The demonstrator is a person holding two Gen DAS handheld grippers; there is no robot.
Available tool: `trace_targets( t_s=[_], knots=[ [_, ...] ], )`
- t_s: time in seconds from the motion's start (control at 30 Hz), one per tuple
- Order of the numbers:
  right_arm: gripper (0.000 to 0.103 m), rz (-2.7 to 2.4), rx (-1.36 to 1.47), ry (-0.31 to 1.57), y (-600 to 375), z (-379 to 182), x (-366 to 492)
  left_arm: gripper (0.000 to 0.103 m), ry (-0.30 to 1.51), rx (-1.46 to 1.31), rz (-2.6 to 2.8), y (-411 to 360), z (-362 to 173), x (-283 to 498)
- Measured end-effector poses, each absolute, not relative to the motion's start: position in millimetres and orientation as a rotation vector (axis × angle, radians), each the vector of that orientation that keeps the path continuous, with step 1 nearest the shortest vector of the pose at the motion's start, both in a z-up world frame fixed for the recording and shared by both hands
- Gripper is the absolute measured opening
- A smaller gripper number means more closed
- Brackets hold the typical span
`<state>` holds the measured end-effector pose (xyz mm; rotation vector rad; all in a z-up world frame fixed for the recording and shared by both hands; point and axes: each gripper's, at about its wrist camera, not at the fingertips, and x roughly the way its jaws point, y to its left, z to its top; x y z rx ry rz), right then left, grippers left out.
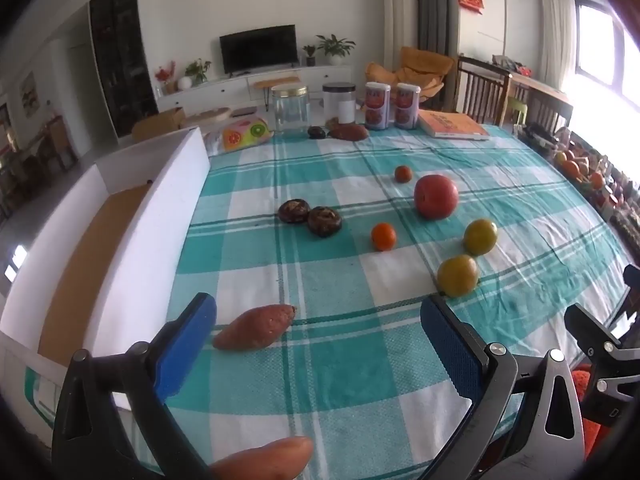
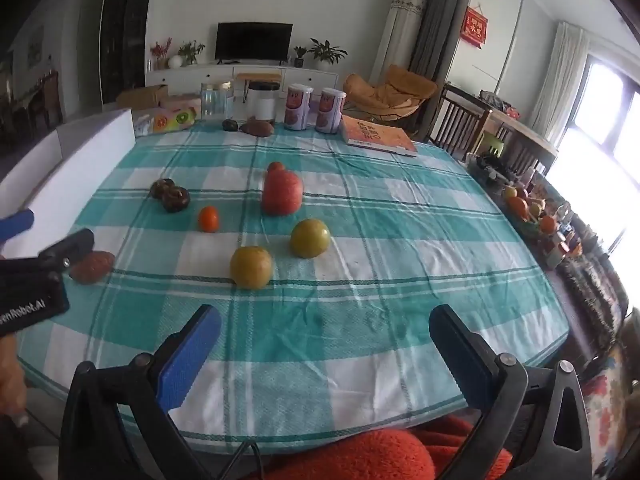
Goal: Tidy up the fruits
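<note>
Left wrist view, swept left to right: a white box at nine o'clock shows only bare cardboard floor, a sweet potato lies just beside the left gripper, whose jaws gape with nothing between them, then two dark mushrooms, a tangerine, a red apple and two green-yellow fruits toward two o'clock. Right wrist view shows the right gripper likewise spread and empty. Sorting looks unstarted; every fruit is still loose on the checked tablecloth.

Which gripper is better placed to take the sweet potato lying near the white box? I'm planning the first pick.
Left. The near sweet potato lies just ahead of the open left gripper, beside the white box. The open right gripper faces the greenish fruits instead.
</note>
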<state>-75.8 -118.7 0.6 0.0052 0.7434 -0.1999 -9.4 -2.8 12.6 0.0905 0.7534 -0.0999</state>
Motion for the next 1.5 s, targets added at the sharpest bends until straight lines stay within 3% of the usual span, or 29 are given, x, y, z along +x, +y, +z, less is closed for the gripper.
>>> trace_targets(
  t_s=[0.33, 1.5],
  knots=[
    [0.103, -0.138, 0.172, 0.766, -115, -55, -70, 0.102, 0.772, 0.072, -0.075, 8, 7, -11],
    [0.103, -0.142, 0.195, 0.764, -120, -62, -69, 0.102, 0.803, 0.085, -0.097, 0, -5, -8]
  ],
)
